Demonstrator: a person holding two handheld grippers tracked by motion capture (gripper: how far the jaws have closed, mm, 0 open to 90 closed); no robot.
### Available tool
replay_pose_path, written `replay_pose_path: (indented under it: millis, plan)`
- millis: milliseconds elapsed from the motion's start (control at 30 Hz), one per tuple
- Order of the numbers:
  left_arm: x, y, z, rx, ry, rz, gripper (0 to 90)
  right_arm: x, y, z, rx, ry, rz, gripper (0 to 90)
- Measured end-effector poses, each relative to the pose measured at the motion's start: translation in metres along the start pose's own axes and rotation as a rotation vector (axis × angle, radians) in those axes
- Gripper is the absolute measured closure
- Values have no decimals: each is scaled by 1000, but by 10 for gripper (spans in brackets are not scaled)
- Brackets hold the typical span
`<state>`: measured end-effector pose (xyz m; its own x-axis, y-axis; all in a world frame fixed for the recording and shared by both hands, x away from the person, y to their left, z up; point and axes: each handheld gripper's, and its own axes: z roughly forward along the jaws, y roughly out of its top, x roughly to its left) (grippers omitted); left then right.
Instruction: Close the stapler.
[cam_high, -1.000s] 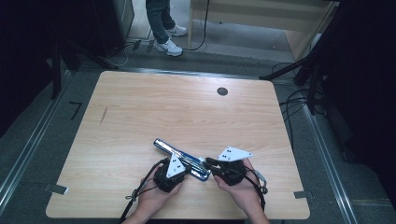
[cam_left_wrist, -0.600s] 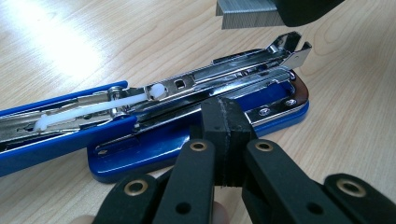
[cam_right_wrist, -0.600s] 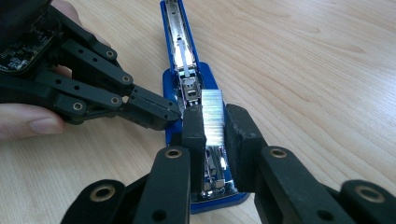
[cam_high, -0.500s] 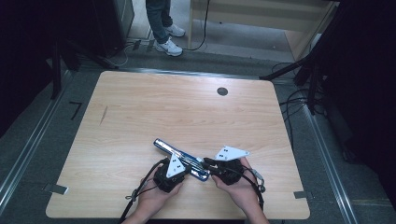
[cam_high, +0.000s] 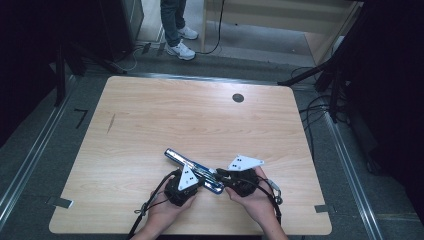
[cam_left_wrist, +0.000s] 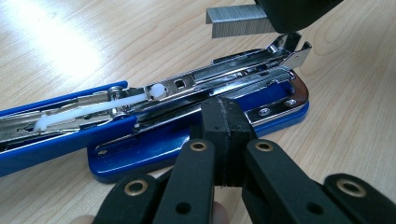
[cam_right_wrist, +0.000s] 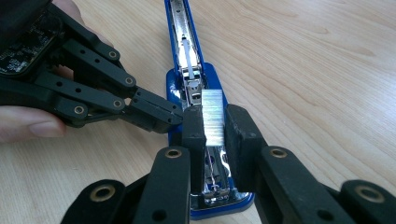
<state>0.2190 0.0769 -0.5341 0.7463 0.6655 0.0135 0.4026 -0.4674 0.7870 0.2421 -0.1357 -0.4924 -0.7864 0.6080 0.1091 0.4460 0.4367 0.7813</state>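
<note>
A blue stapler (cam_high: 192, 170) lies swung open flat on the wooden table (cam_high: 200, 120), near the front edge, its metal staple channel (cam_left_wrist: 187, 91) facing up. My left gripper (cam_left_wrist: 223, 128) is shut with nothing between its pads, and its tips rest against the side of the stapler's base (cam_right_wrist: 187, 46). My right gripper (cam_right_wrist: 214, 126) is shut on a short strip of staples (cam_right_wrist: 212, 119), held just above the channel's front end. From the left gripper view the staple strip (cam_left_wrist: 233, 21) hangs over the stapler's nose. Both grippers meet at the stapler, left gripper (cam_high: 202, 182) and right gripper (cam_high: 220, 176).
A black round grommet (cam_high: 238, 98) sits in the table near the far edge, and a dark streak (cam_high: 110, 123) marks the left side. A person's legs (cam_high: 175, 25) stand beyond the table. Cables (cam_high: 320, 107) run along the floor at the right.
</note>
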Motion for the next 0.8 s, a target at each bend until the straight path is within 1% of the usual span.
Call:
replay_pose_path:
  millis: [100, 133, 233, 267, 367, 500, 533, 667, 700, 733, 800]
  plan:
    - [0, 0, 0, 0, 0, 0, 900, 1, 0, 1, 7, 2, 0, 795]
    - [0, 0, 0, -1, -1, 0, 900, 0, 0, 2, 6, 5, -7, 796]
    - [0, 0, 0, 0, -1, 1, 900, 1, 0, 4, 16, 8, -12, 795]
    - [0, 0, 0, -1, 0, 1, 900, 1, 0, 6, 29, 5, -14, 795]
    - [0, 0, 0, -1, -1, 0, 900, 1, 0, 7, 32, 8, -18, 796]
    - [0, 0, 0, 1, -1, 0, 900, 0, 0, 9, 48, 13, -24, 795]
    - [0, 0, 0, 1, -1, 0, 900, 0, 0, 10, 58, 16, -22, 795]
    - [0, 0, 0, 2, -1, 1, 900, 0, 0, 11, 66, 23, -24, 795]
    - [0, 0, 0, 1, -2, 1, 900, 0, 0, 12, 66, 26, -33, 796]
    - [0, 0, 0, 0, -2, -1, 900, 1, -1, 13, 77, 22, -36, 795]
    - [0, 0, 0, 0, -2, -1, 900, 1, -1, 14, 78, 22, -40, 795]
